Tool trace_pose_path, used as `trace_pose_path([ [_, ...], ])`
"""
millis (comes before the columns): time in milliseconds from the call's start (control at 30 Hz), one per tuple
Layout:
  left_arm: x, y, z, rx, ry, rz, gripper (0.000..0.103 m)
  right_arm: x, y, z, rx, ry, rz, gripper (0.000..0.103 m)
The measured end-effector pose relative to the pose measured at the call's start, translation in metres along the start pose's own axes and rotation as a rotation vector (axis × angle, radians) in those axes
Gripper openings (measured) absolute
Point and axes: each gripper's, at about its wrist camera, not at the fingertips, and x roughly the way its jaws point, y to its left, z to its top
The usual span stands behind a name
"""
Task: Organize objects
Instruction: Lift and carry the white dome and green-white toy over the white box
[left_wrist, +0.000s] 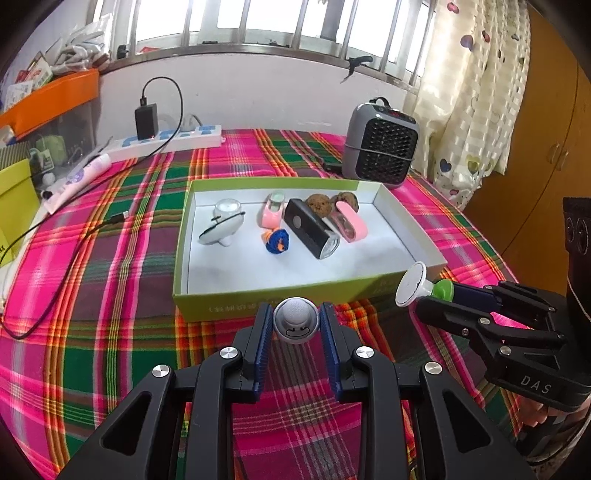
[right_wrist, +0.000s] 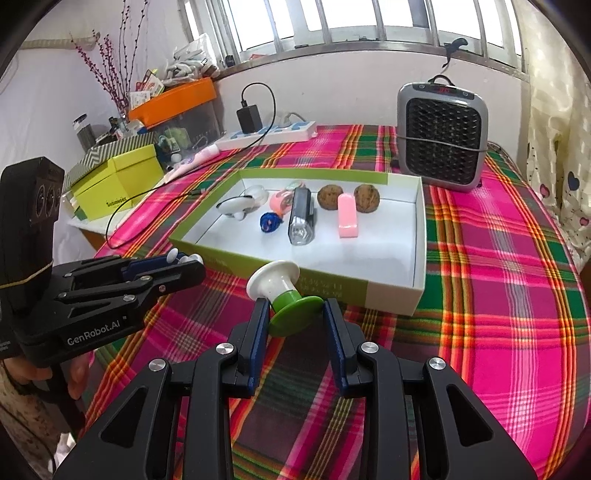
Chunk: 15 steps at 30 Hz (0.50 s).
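The left gripper (left_wrist: 296, 325) has its blue-padded jaws clamped on a small round grey-and-white figurine with a smiling face (left_wrist: 295, 320), held above the plaid cloth just in front of the near wall of the shallow green cardboard box with a white inside (left_wrist: 258, 301). The right gripper (right_wrist: 295, 314) grips a white-and-green spool-shaped plastic piece (right_wrist: 284, 291) by its green disc, the white flared end pointing toward the box's near edge; from the left wrist view this piece sits just at the box's near right corner.

Inside the box lie a white rounded gadget with a black cord (left_wrist: 222, 225), a pink-and-clear small case (left_wrist: 273, 208), a blue yarn ball with orange bits (left_wrist: 277, 240), a black rectangular flashlight (left_wrist: 312, 232), a pink oblong case (left_wrist: 351, 221) and two brown walnuts (right_wrist: 330, 197) at the back.

The box rests on a pink, green and orange plaid tablecloth (right_wrist: 498, 295). Behind it stands a grey fan heater with a black grille (right_wrist: 443, 144), and a white power strip with a black charger (left_wrist: 166, 138) lies near the wall
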Motion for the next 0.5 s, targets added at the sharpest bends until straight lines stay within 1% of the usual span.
trace_pose_path([
  [300, 0.003, 0.004, 0.013, -0.004, -0.013, 0.001, 0.024, 0.001, -0.007, 0.010, 0.011, -0.015, -0.016, 0.031],
  [500, 0.009, 0.009, 0.019, -0.014, -0.009, -0.001, 0.024, 0.005, -0.016, 0.018, 0.021, -0.019, -0.044, 0.031],
])
